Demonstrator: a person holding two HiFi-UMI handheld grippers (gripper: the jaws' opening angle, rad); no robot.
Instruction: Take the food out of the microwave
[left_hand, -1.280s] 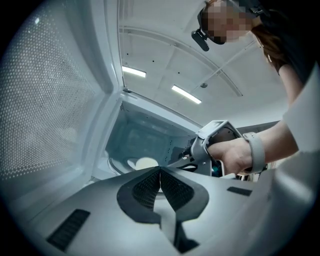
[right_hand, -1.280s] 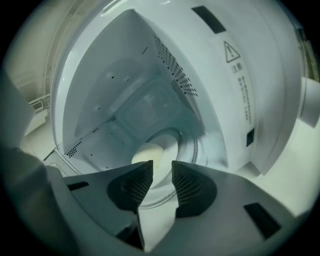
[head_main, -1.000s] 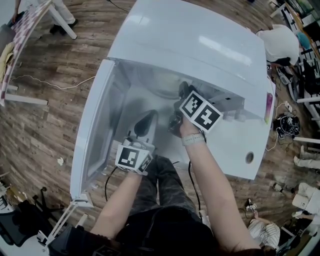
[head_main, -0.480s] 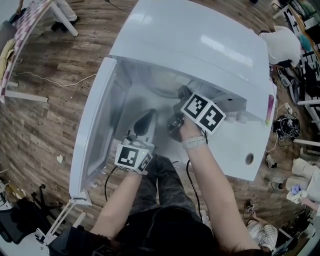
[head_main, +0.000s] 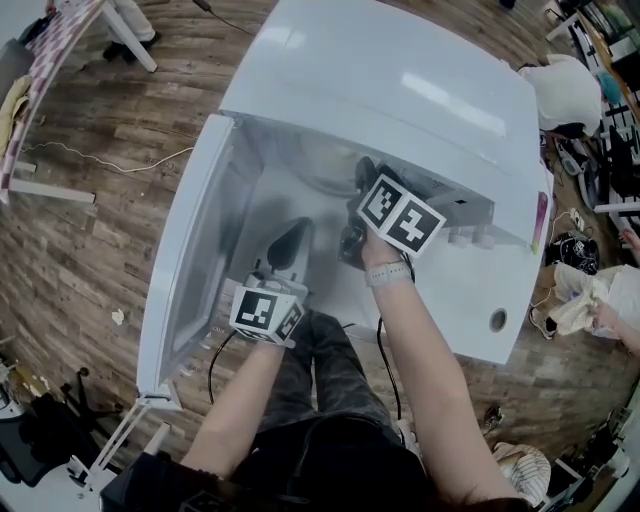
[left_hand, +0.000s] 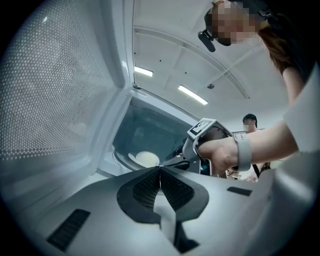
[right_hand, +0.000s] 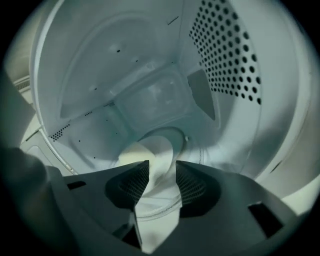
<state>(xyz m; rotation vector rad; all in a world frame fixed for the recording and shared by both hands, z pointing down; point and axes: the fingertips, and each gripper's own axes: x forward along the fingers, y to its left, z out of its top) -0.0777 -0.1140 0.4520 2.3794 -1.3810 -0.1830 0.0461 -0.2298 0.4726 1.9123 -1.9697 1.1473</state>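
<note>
Food (right_hand: 150, 149) is a pale rounded lump, bun-like, on the glass turntable (left_hand: 121, 160) inside the open microwave (head_main: 380, 90). Your right gripper (right_hand: 162, 164) is in the cavity, angled down. Its jaws are opening with the food just ahead of the tips and partly in the gap, and the pads aren't pressing on it. Your left gripper (left_hand: 160, 170) is closed and empty, out by the door (head_main: 190, 250).

Food looks soft and light and would likely dent or tear if squeezed hard. Take it across the widest middle, low near the turntable, and close gently. The glass may rotate if nudged. Can't tell if the food is sticky.
</note>
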